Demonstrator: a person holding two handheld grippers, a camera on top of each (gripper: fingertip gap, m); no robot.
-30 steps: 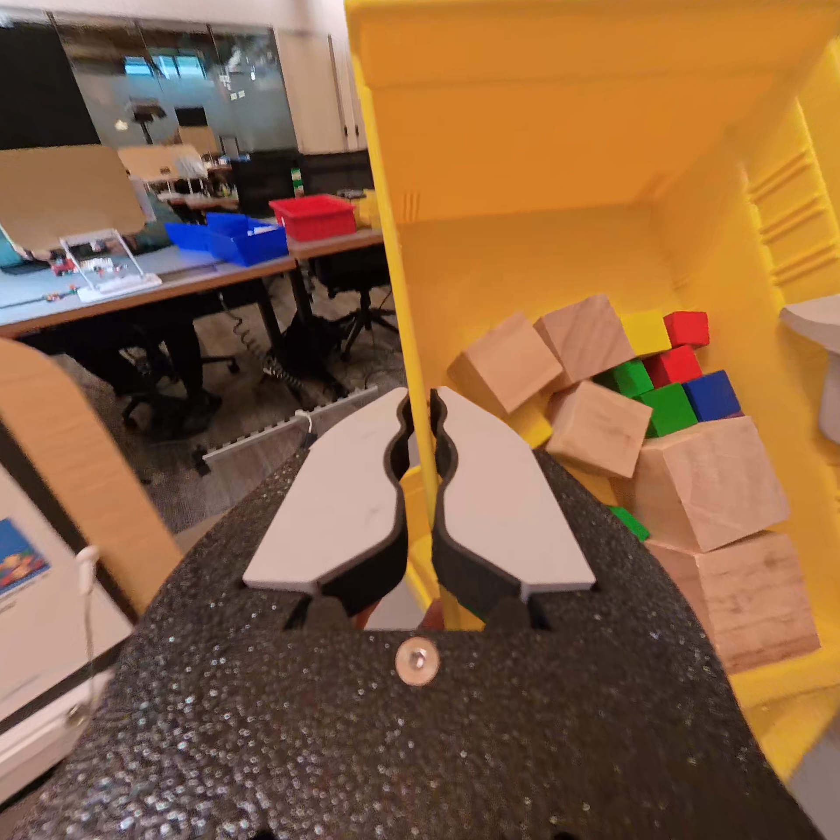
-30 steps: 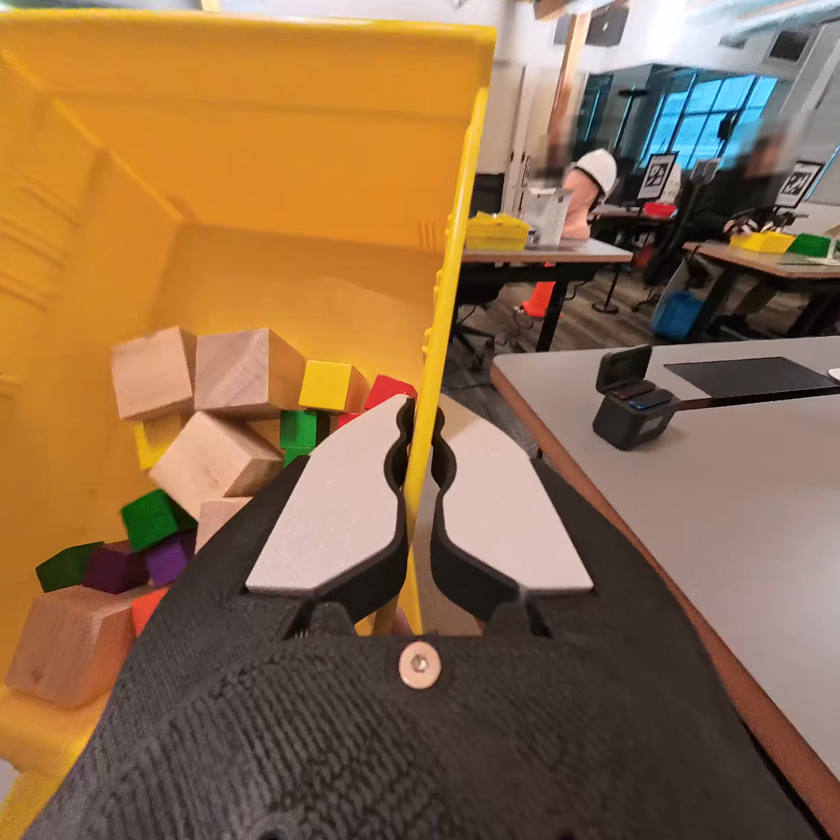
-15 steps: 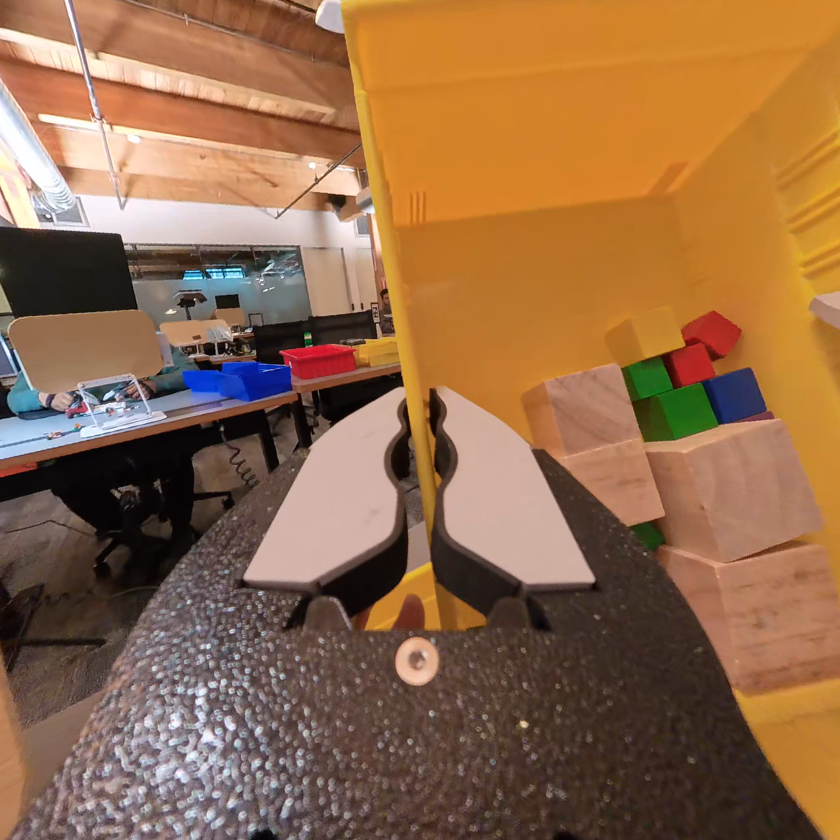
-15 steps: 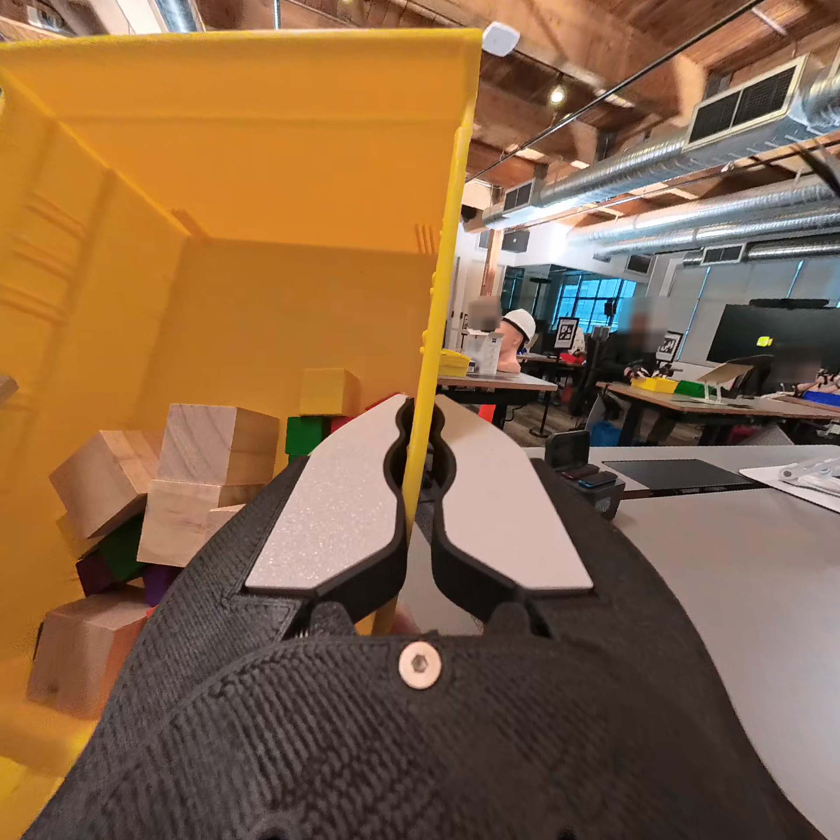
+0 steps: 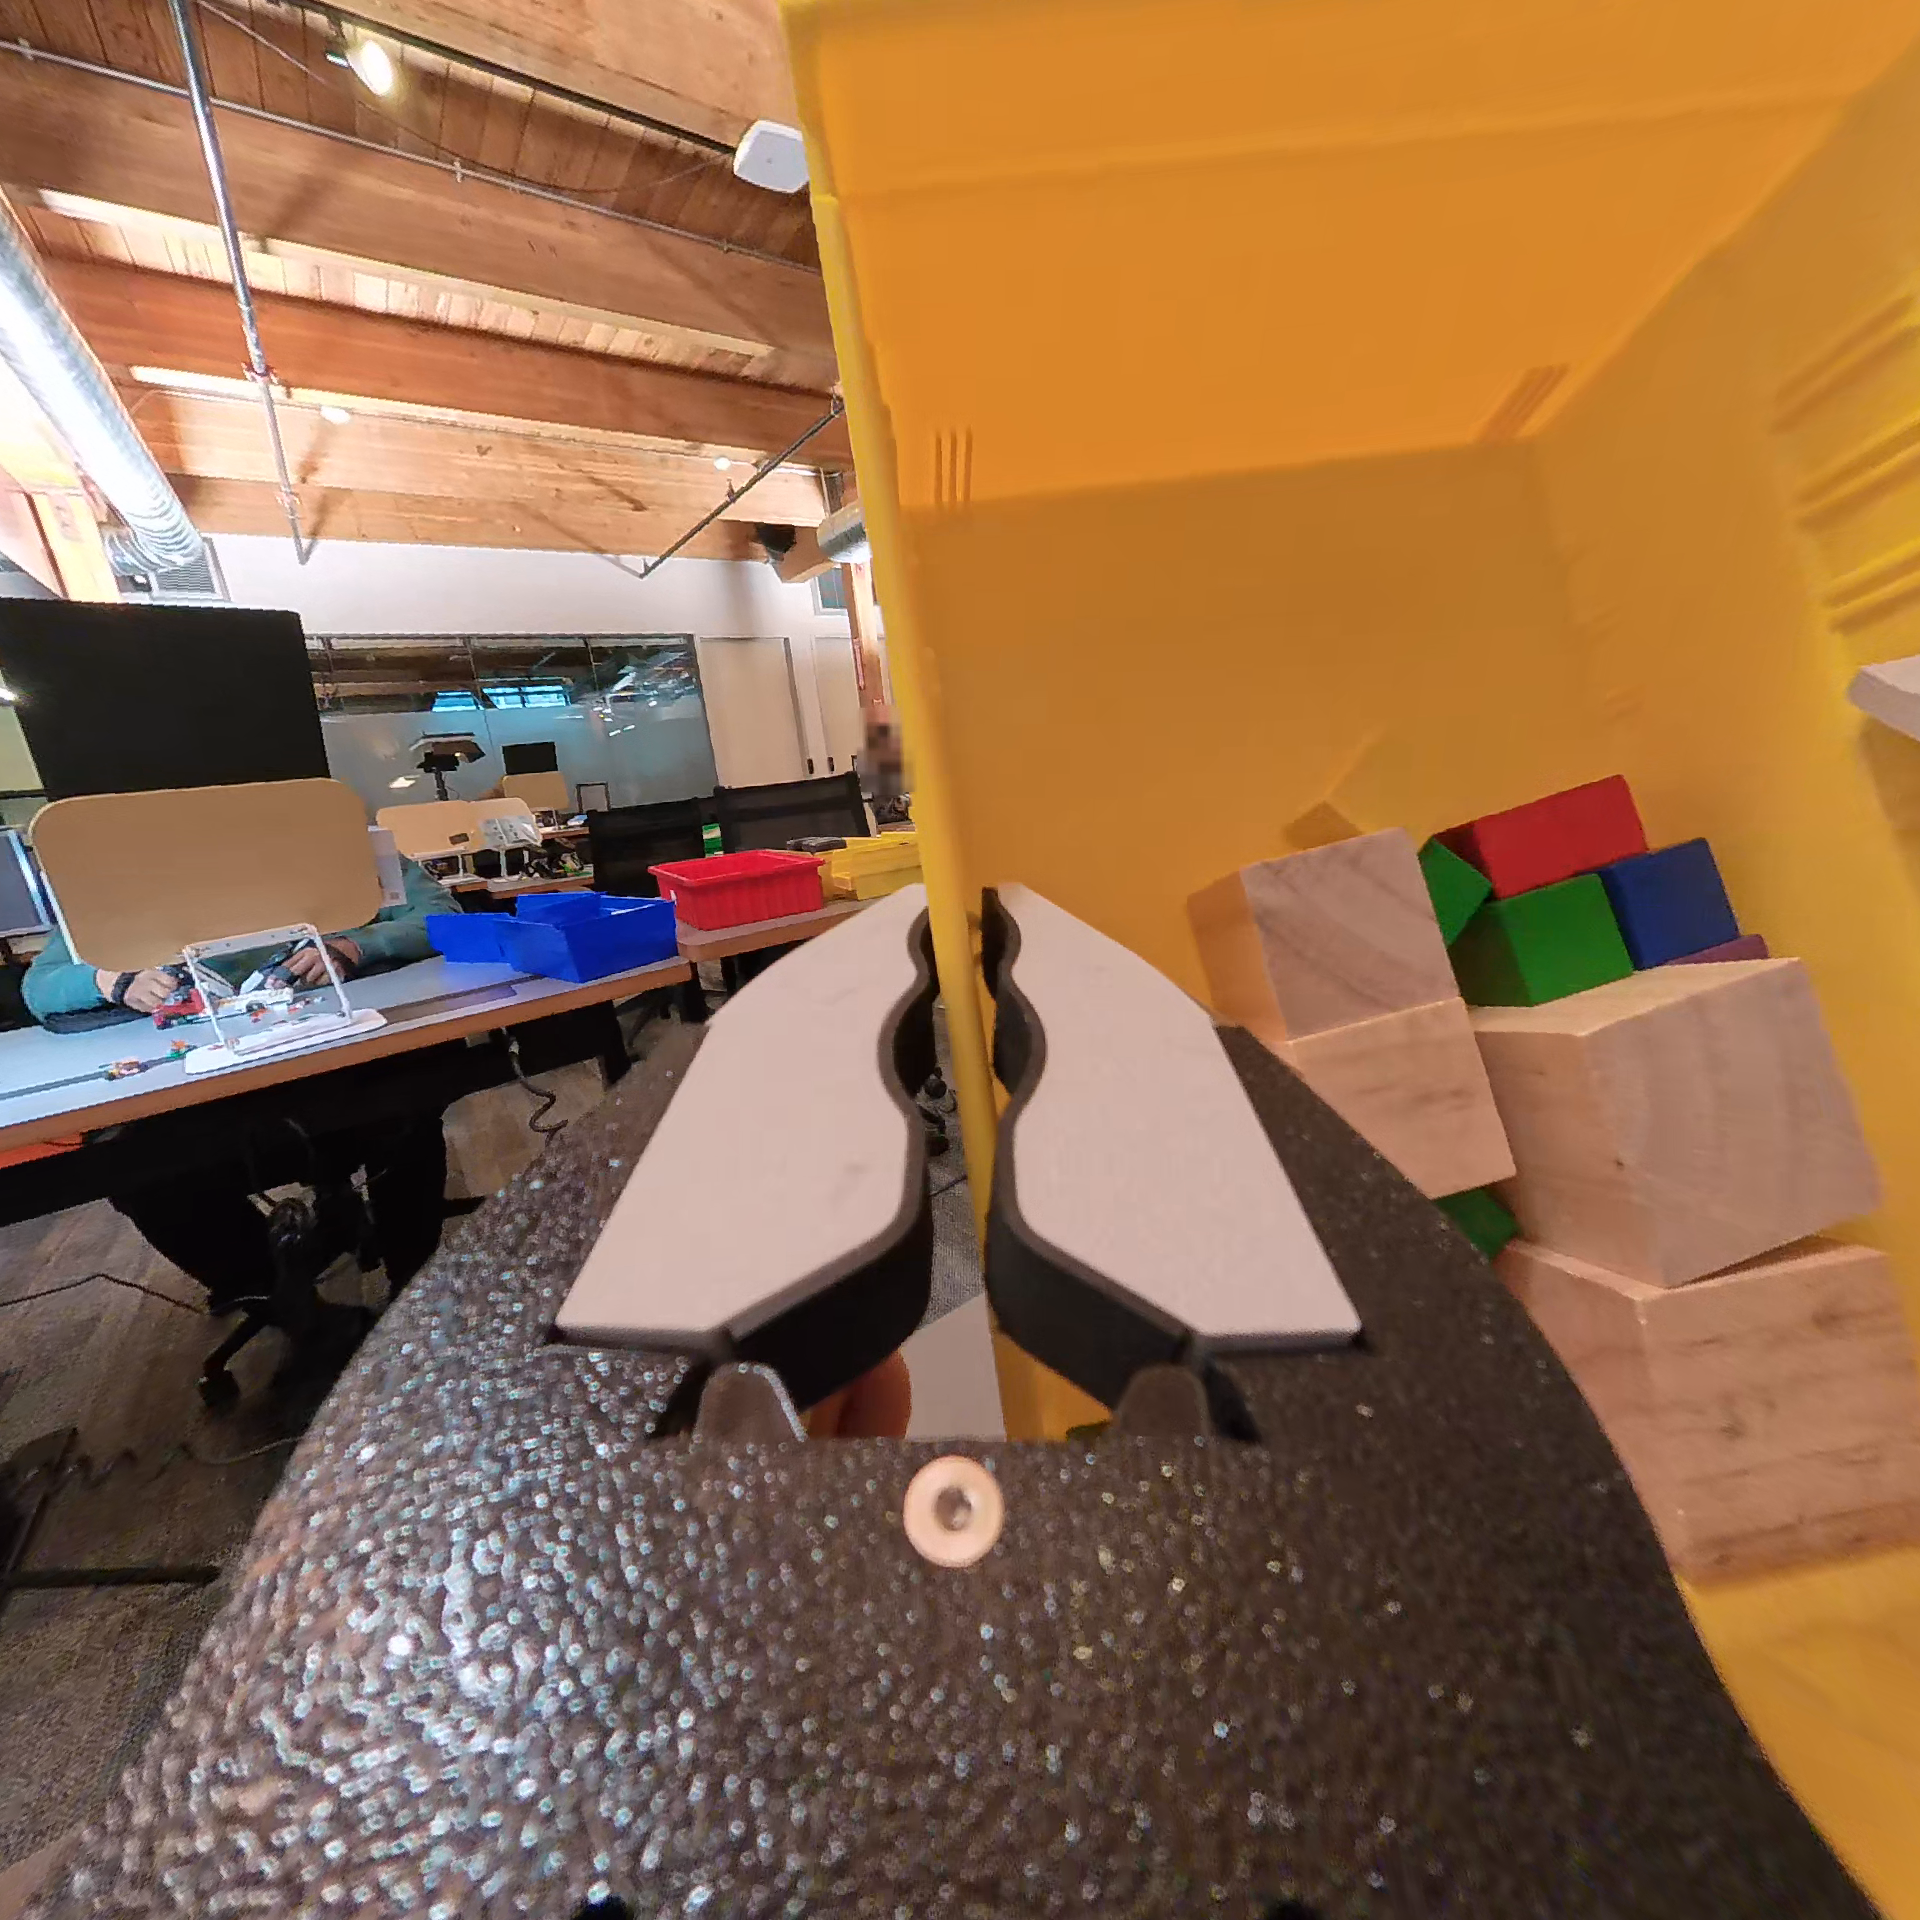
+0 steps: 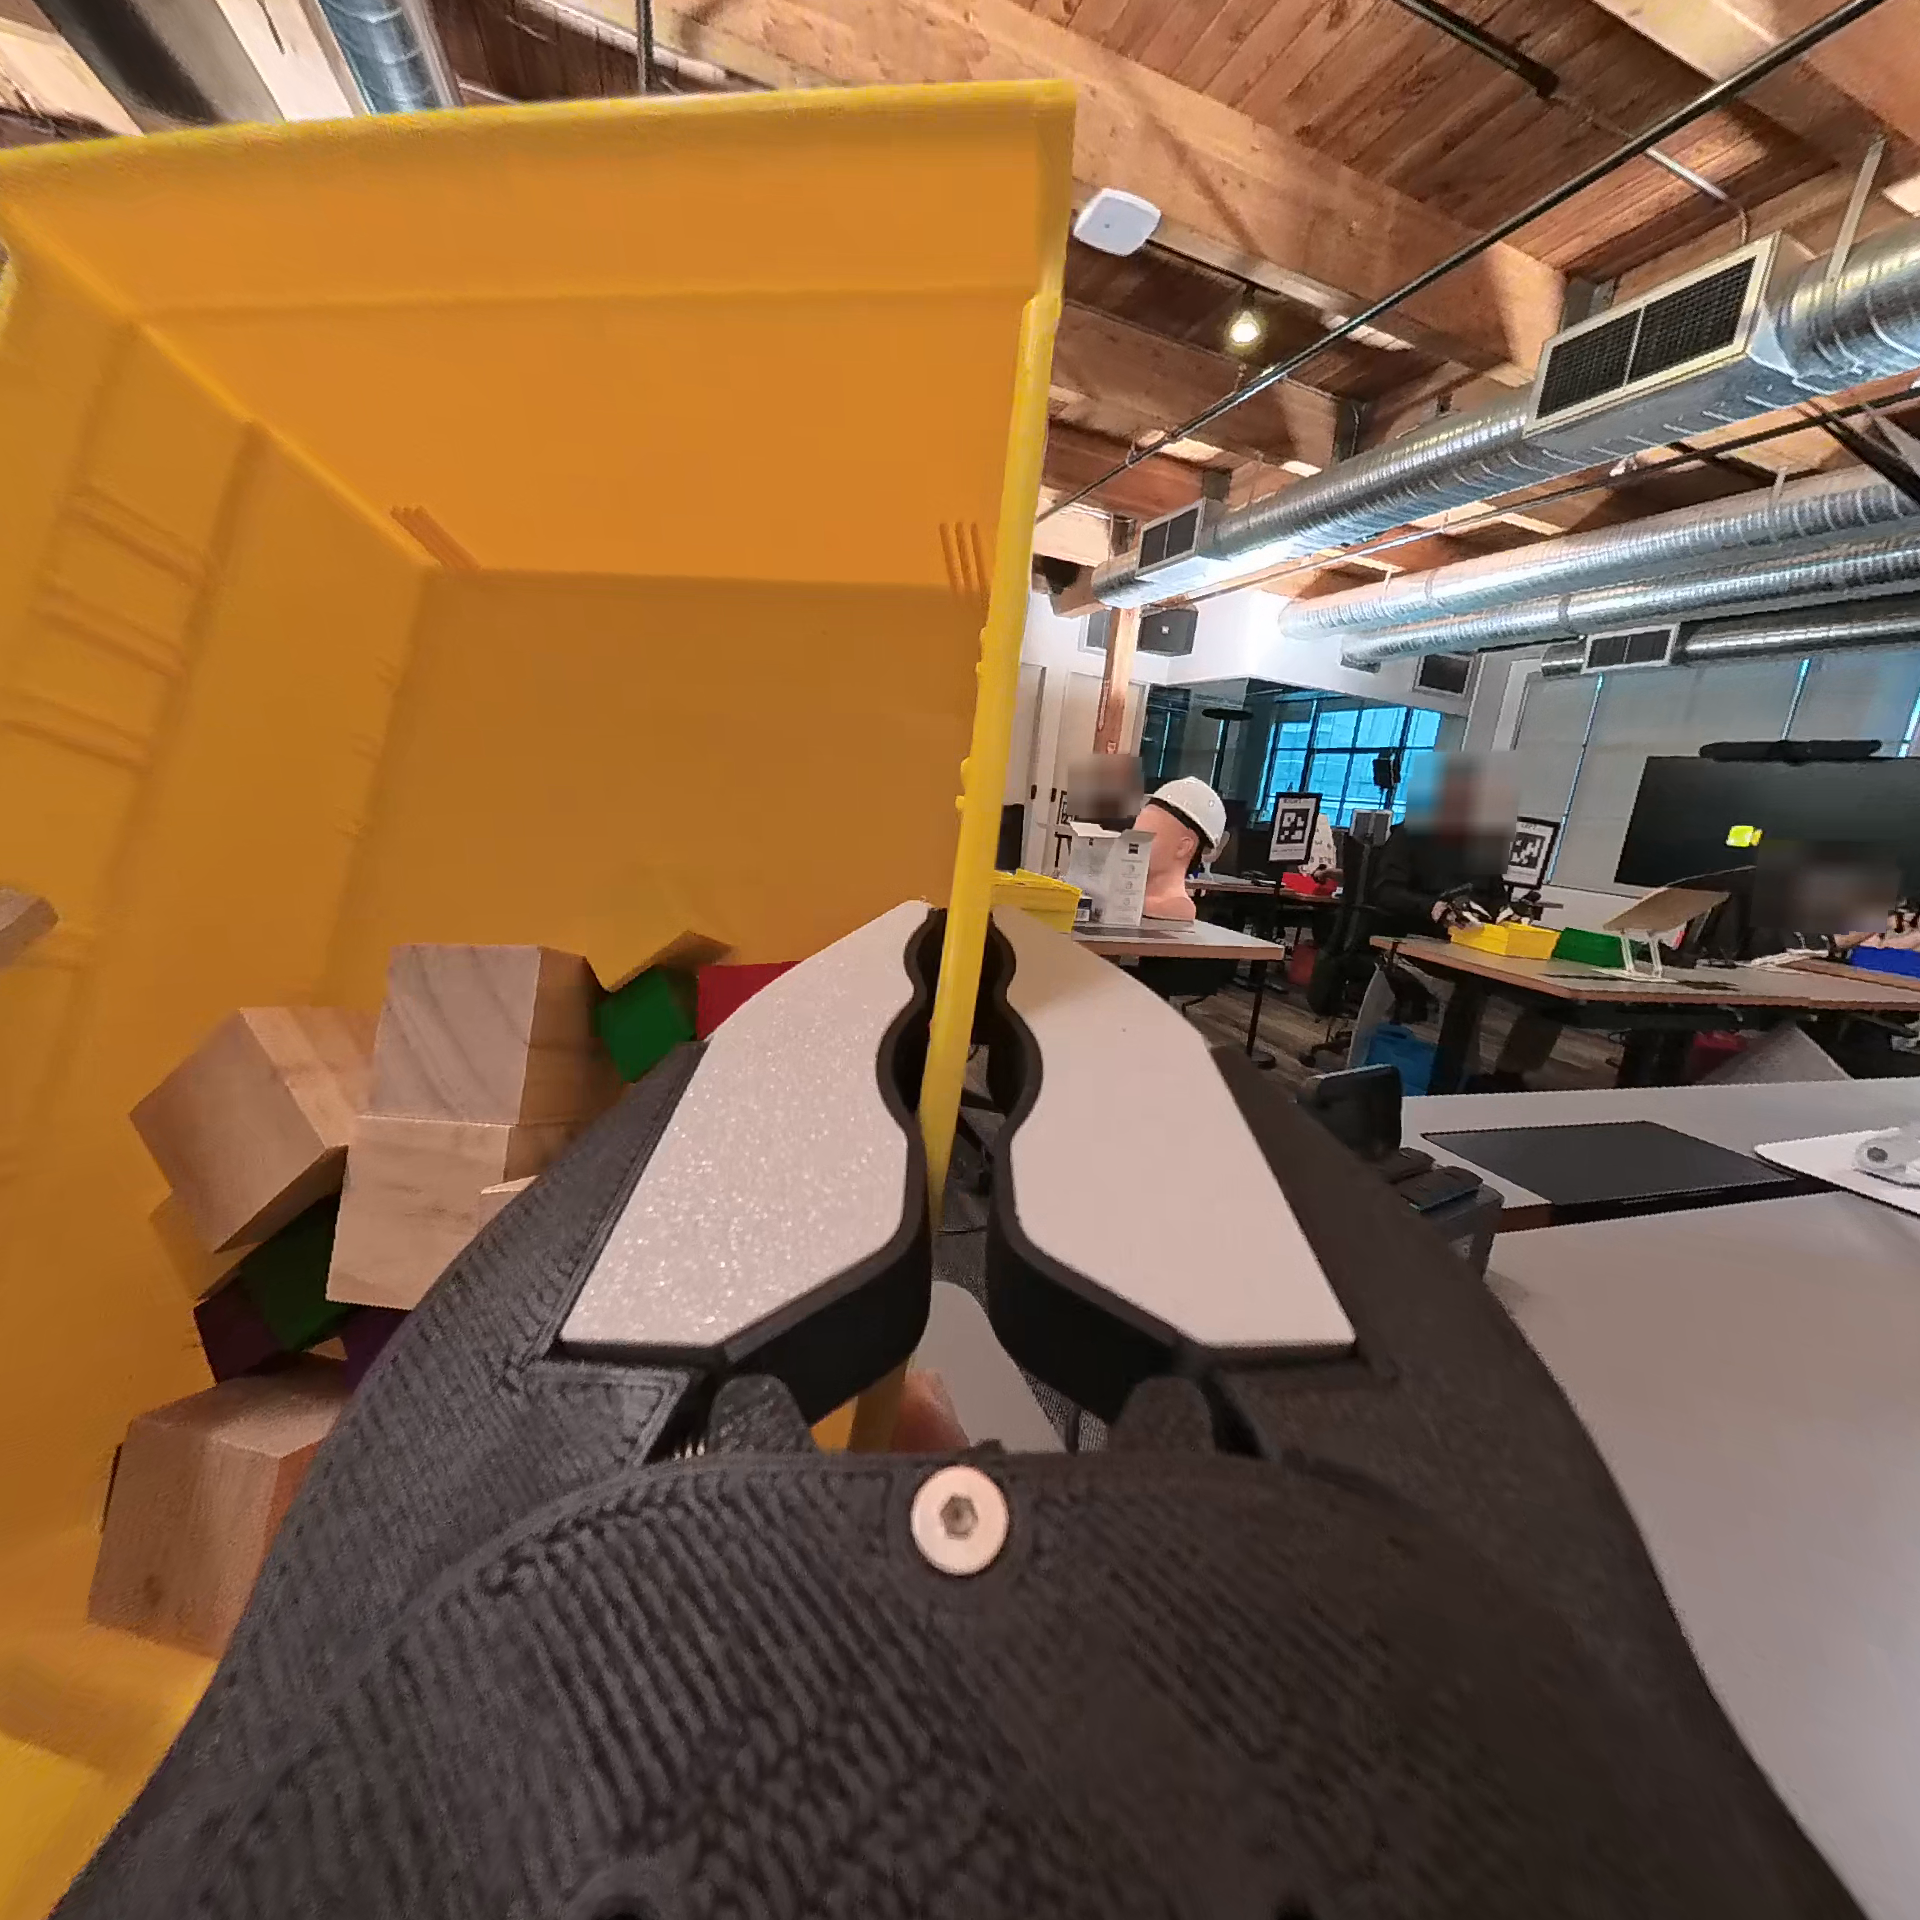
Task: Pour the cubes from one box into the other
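Both the left gripper (image 5: 961,914) and the right gripper (image 6: 961,920) clamped opposite side walls of the yellow plastic box (image 5: 1247,364); the wooden and coloured cubes (image 5: 1662,1101) sat piled low. Best was an even tilt, grips tight.

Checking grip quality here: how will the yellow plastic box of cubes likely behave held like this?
The yellow plastic box looks stiff; both walls stay straight in the left gripper and right gripper. The loose wooden cubes will probably slide, shifting weight.

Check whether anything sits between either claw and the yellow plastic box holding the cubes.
Nothing does. The left claw is clamped on one side wall of the yellow plastic box, the right claw on the opposite wall. The receiving box is not in view.
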